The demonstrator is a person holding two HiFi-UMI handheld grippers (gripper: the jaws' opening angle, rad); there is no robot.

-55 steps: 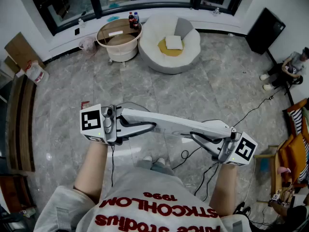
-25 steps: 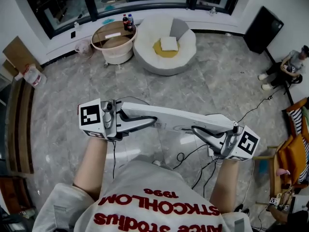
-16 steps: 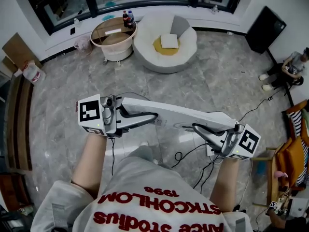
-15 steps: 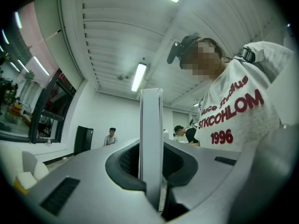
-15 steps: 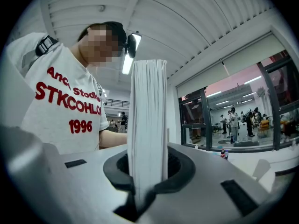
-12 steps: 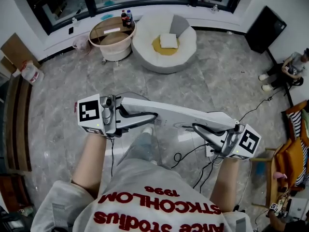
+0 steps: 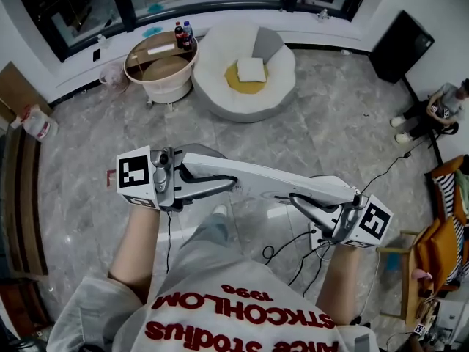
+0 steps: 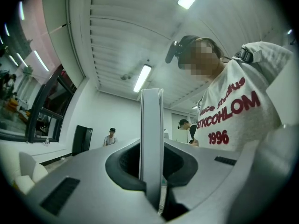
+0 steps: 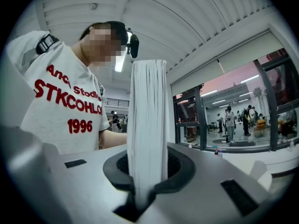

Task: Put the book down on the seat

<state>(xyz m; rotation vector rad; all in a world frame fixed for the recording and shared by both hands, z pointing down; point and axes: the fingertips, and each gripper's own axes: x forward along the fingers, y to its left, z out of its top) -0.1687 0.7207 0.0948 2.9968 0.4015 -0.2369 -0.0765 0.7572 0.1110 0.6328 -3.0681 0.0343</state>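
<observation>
One book, clamped endwise between left claw and right claw.

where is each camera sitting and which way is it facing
Head view: on the person's head, facing steeply down at the book clamped by the left gripper and right gripper; forearms and shirt below, white seat ahead.
Left gripper view: rides that gripper, faces along its jaws at the book's edge; the person's shirt shows.
Right gripper view: likewise, from the opposite end.
Shared: all three show the book.
</observation>
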